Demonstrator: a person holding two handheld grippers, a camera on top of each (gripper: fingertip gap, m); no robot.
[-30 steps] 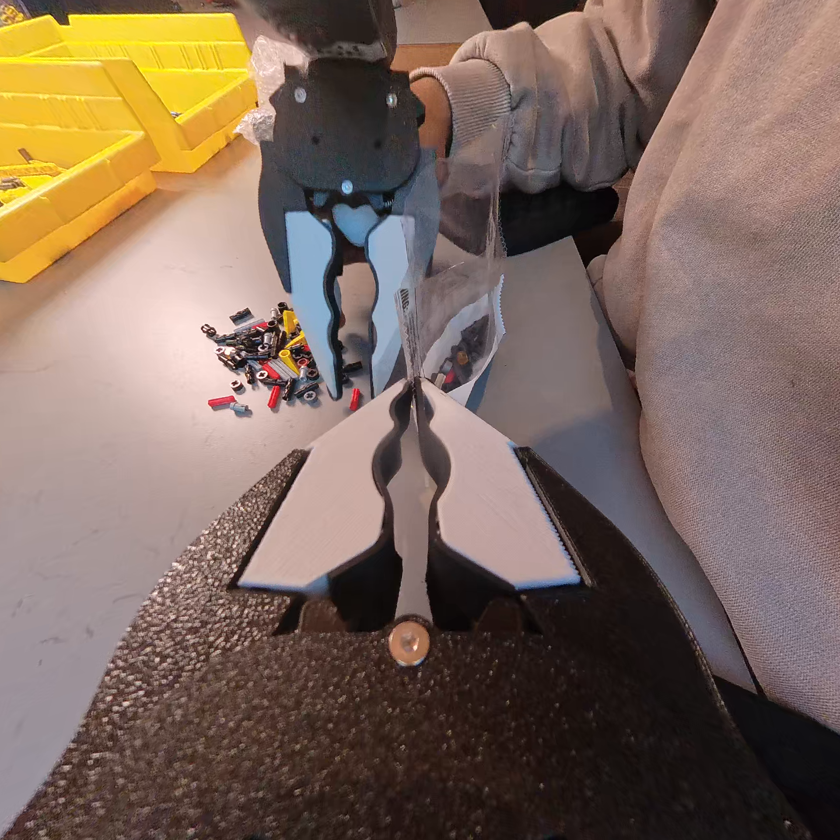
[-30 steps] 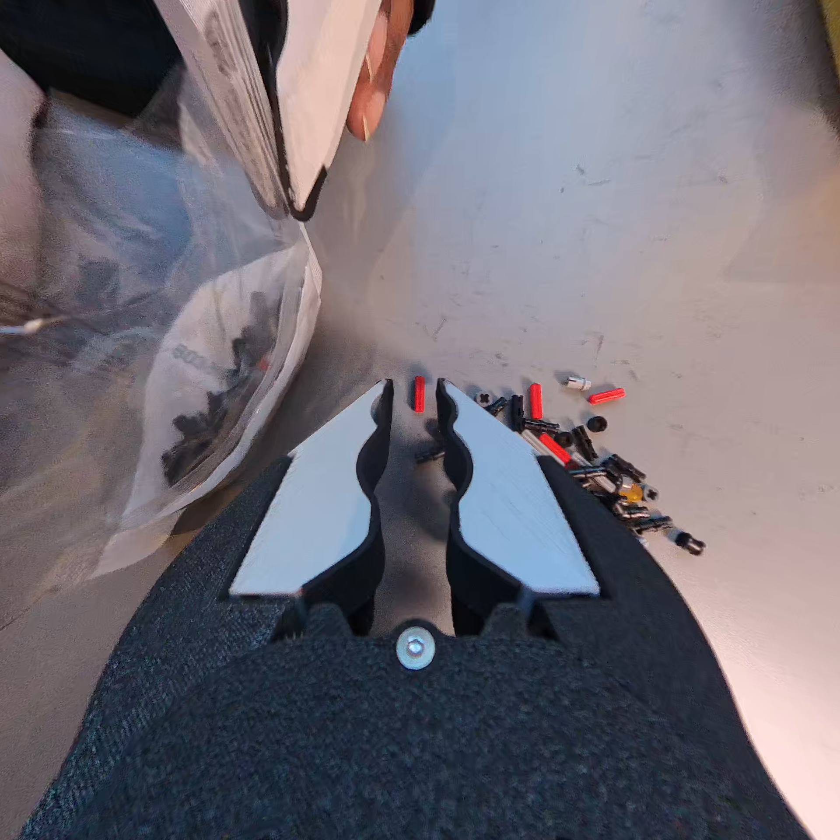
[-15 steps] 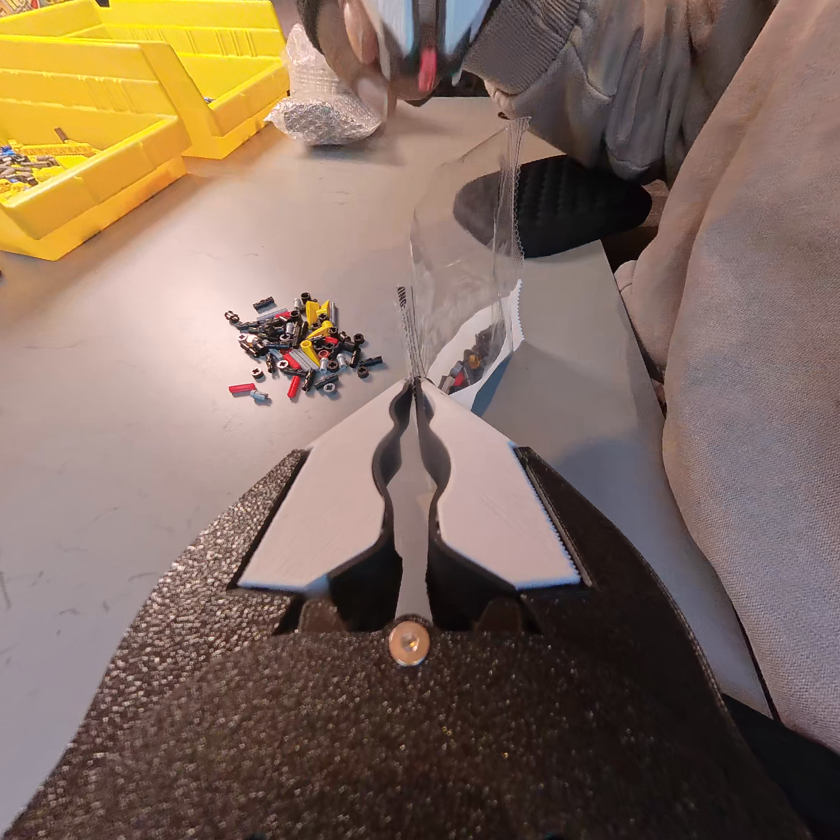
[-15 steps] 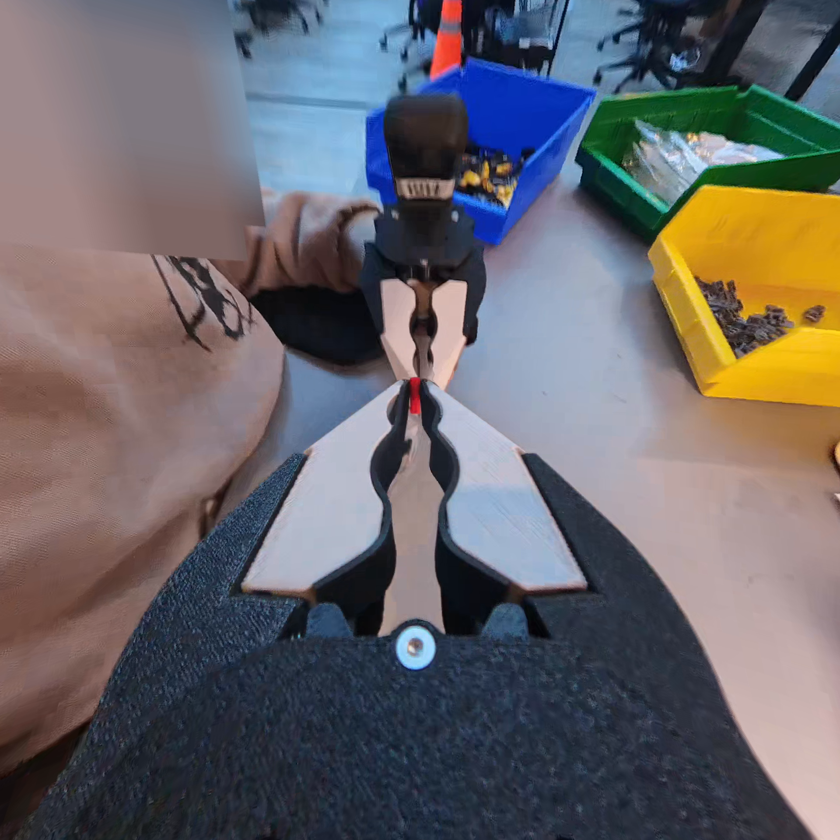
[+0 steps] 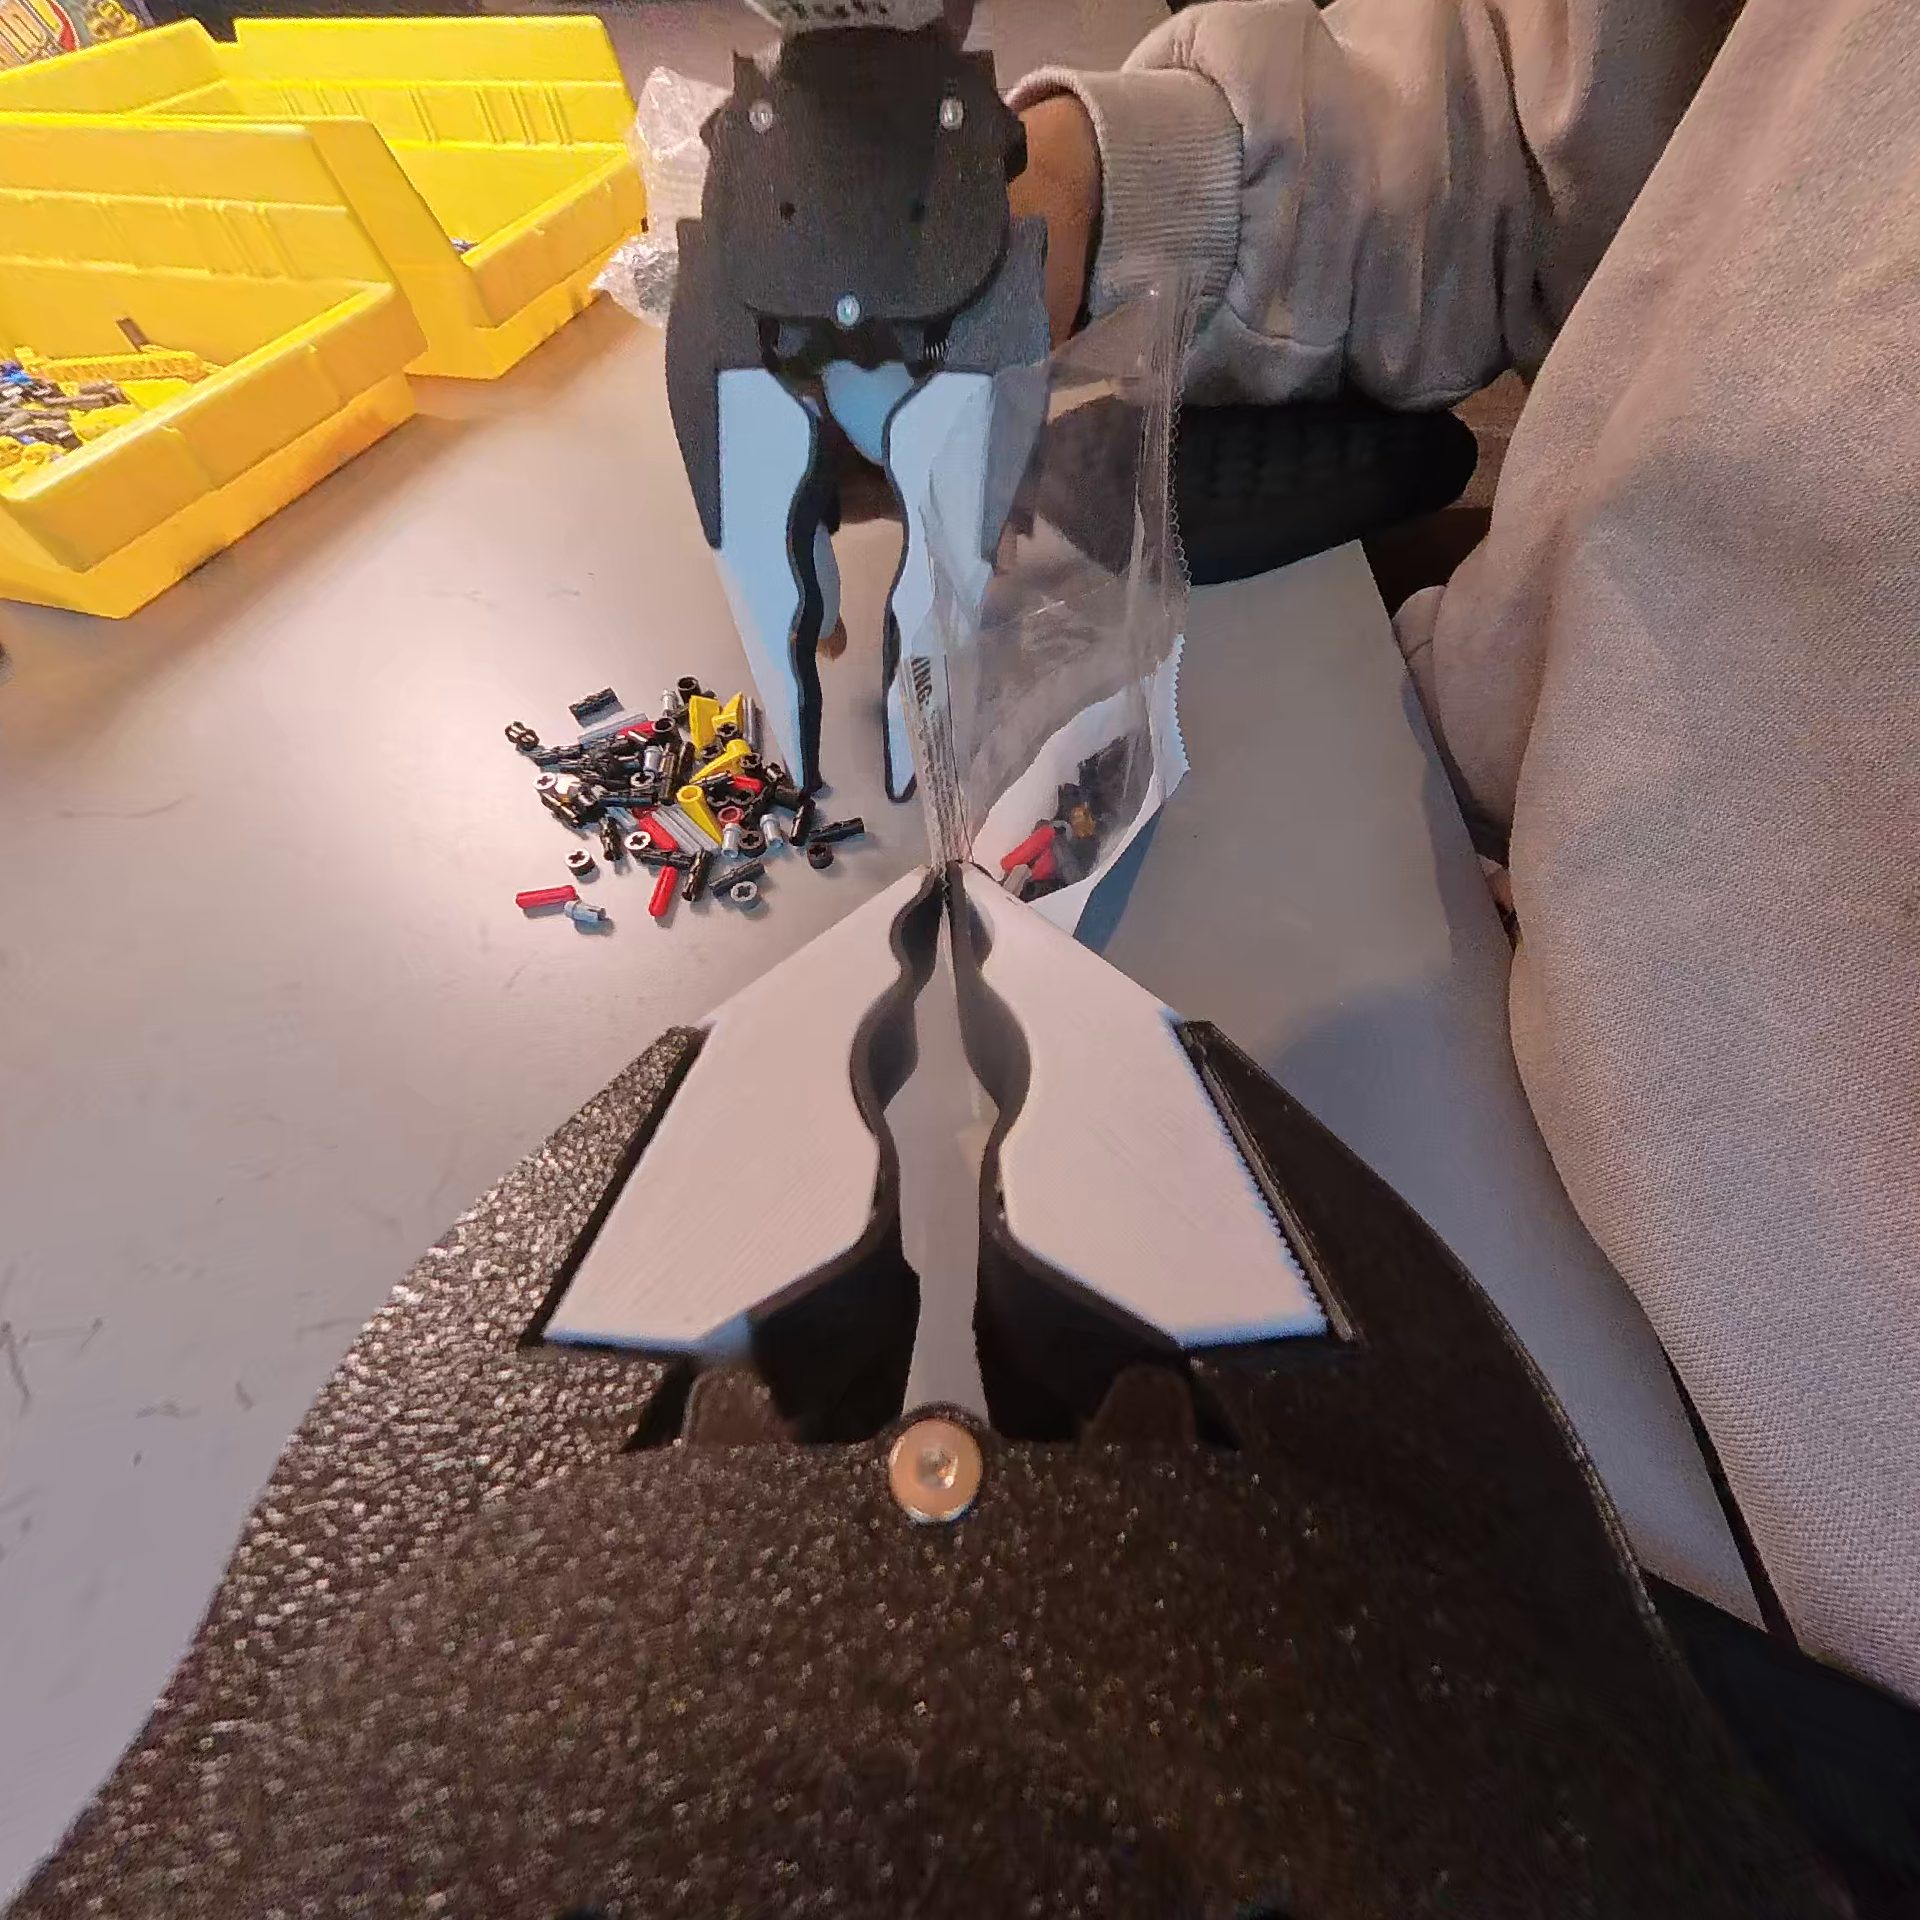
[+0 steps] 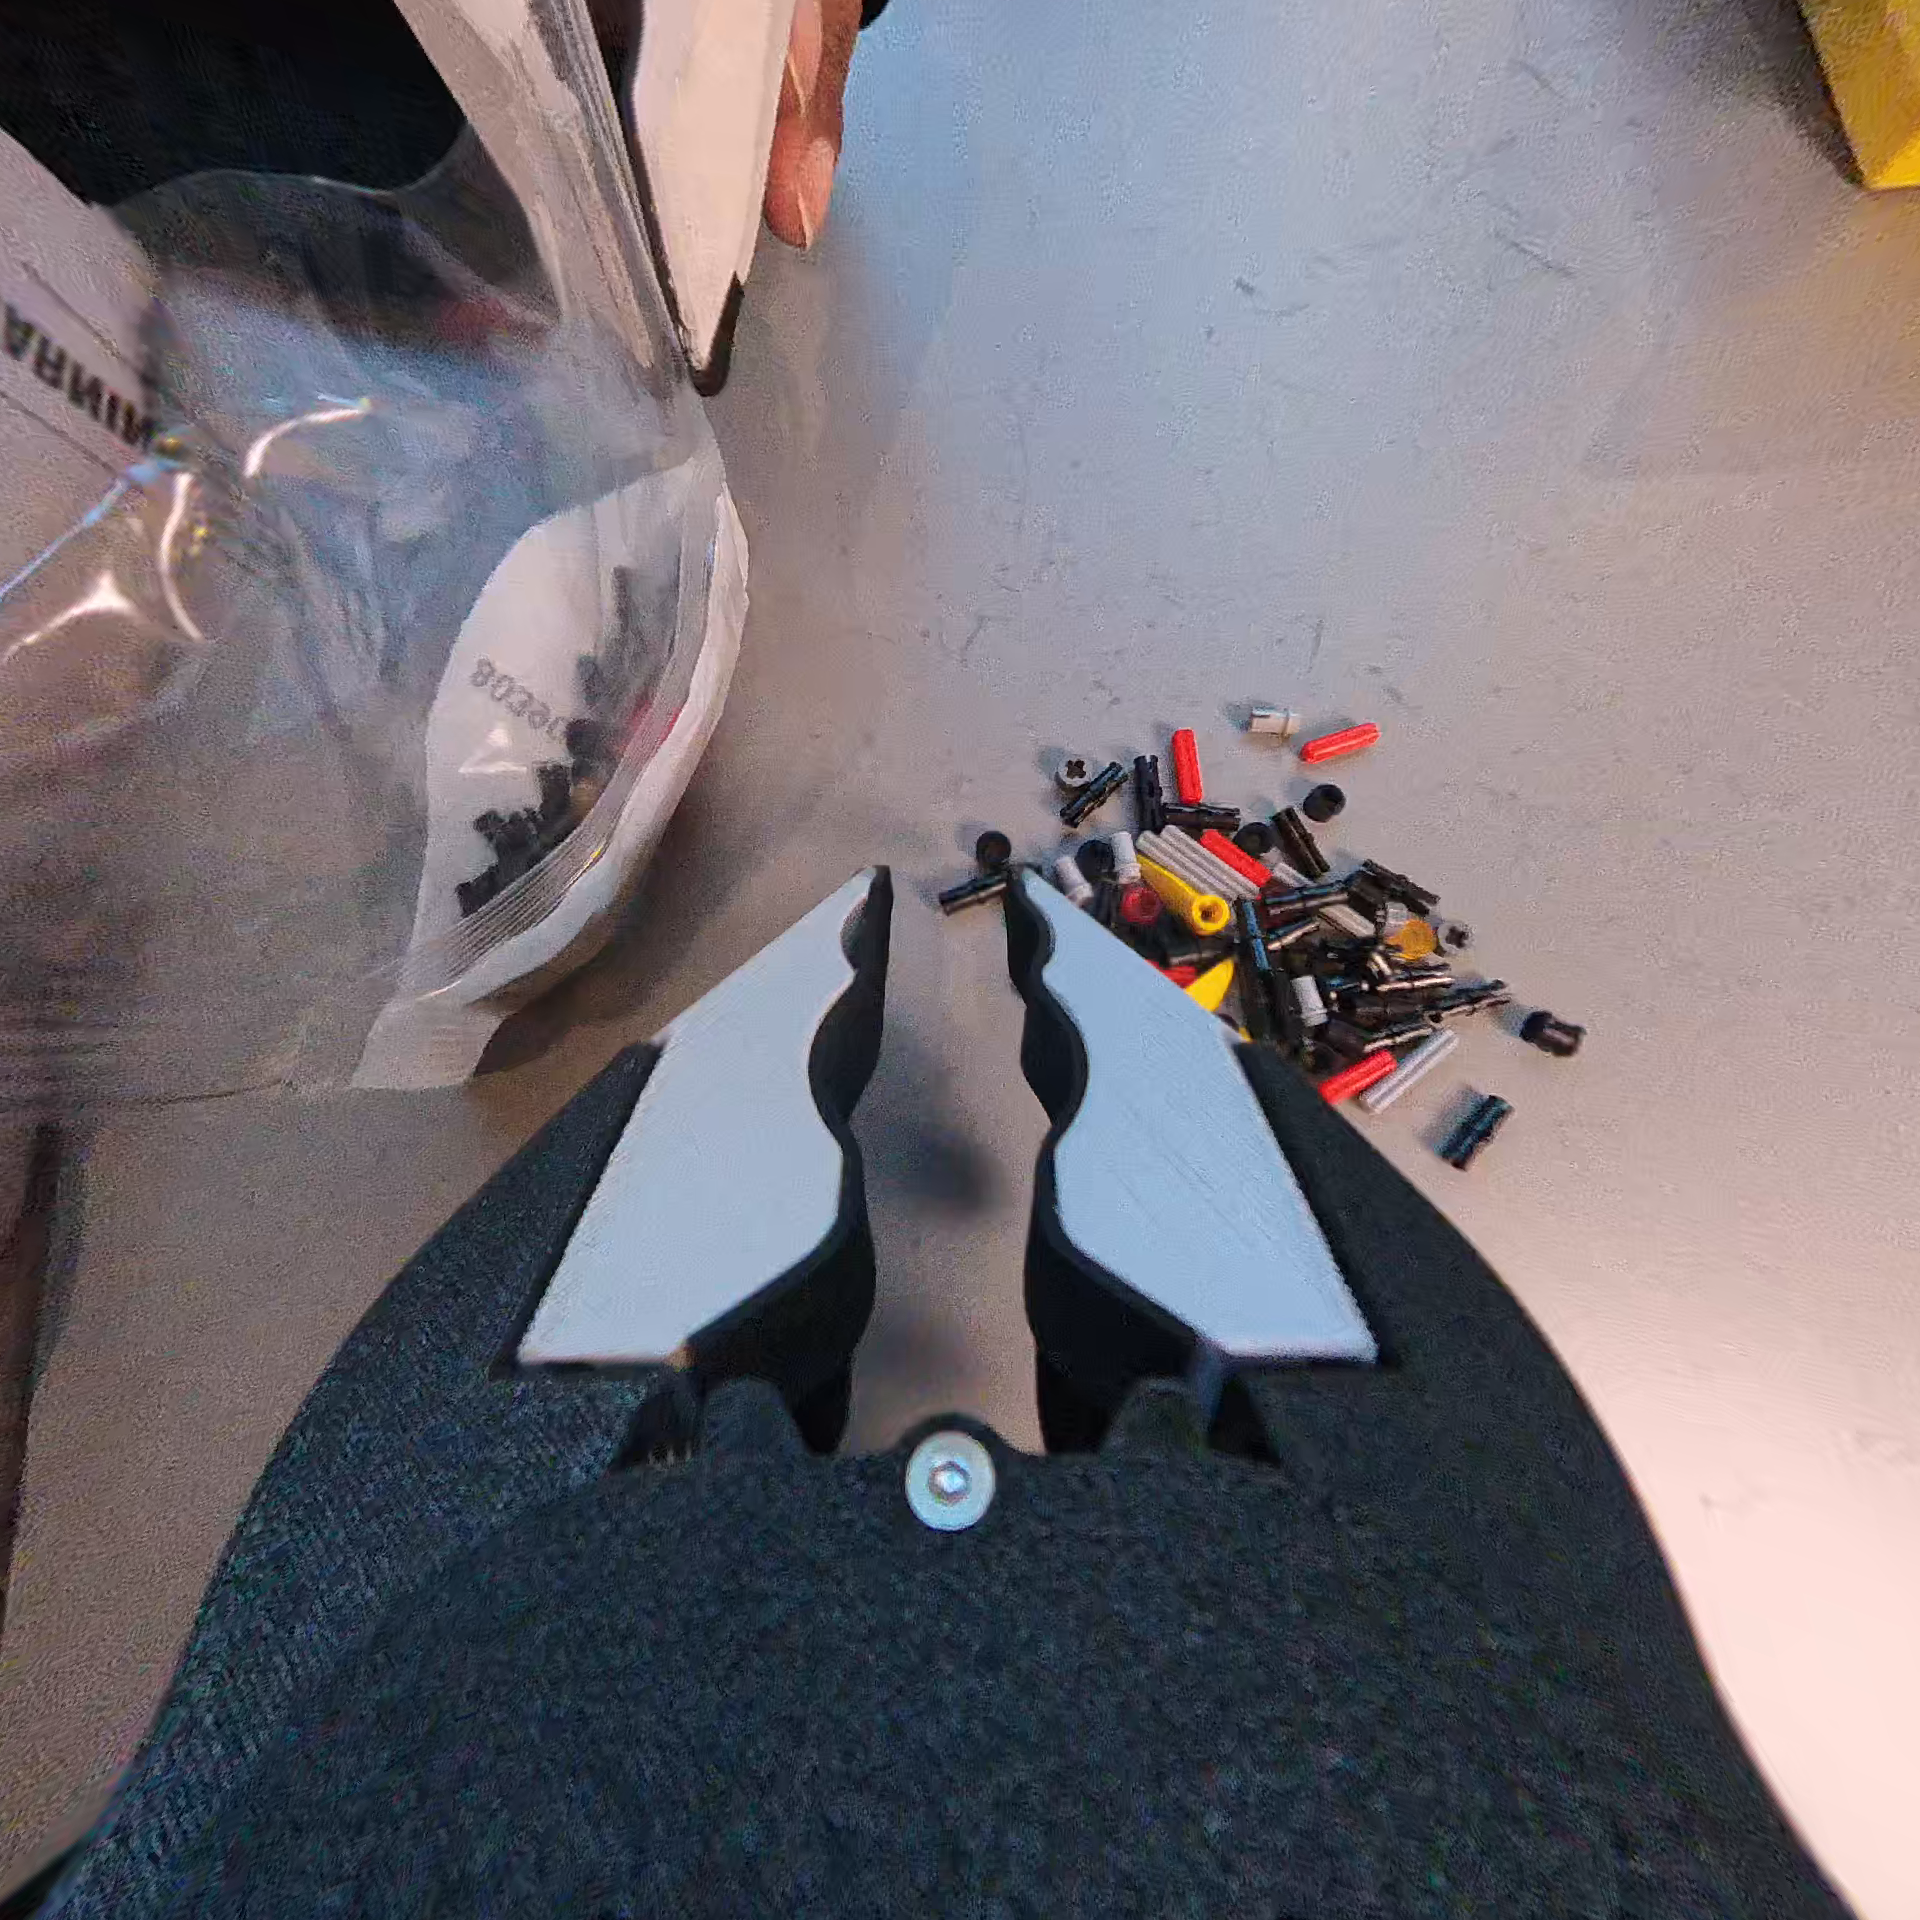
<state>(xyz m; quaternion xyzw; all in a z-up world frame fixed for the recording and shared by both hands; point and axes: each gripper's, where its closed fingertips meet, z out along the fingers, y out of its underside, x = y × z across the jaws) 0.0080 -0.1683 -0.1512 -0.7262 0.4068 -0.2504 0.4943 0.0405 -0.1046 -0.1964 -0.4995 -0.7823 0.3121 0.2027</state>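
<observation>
My left gripper (image 5: 948, 883) is shut on the edge of a clear plastic bag (image 5: 1049, 644) and holds its mouth up; small black and red parts lie in its bottom. In the right wrist view the bag (image 6: 561, 727) is on the left. My right gripper (image 6: 948, 891) is open and empty, tips down at the table beside a pile of small black, red, yellow and grey parts (image 6: 1278, 914). A black pin (image 6: 971, 891) lies just ahead of the gap. In the left wrist view the right gripper (image 5: 854, 790) stands between the pile (image 5: 675, 800) and the bag.
Yellow bins (image 5: 208, 312) stand at the far left, with crumpled plastic (image 5: 665, 135) behind them. A person's sleeve (image 5: 1299, 187) and body fill the right side. A black round pad (image 5: 1330, 488) lies past the table's right edge. A yellow bin corner (image 6: 1881, 94) shows. There is about 9 centimeters between the tips of the two grippers.
My right gripper took a red pin from the pile, lifted it above the bag, and is back down at the pile, open and empty. My left gripper has kept hold of the bag.
</observation>
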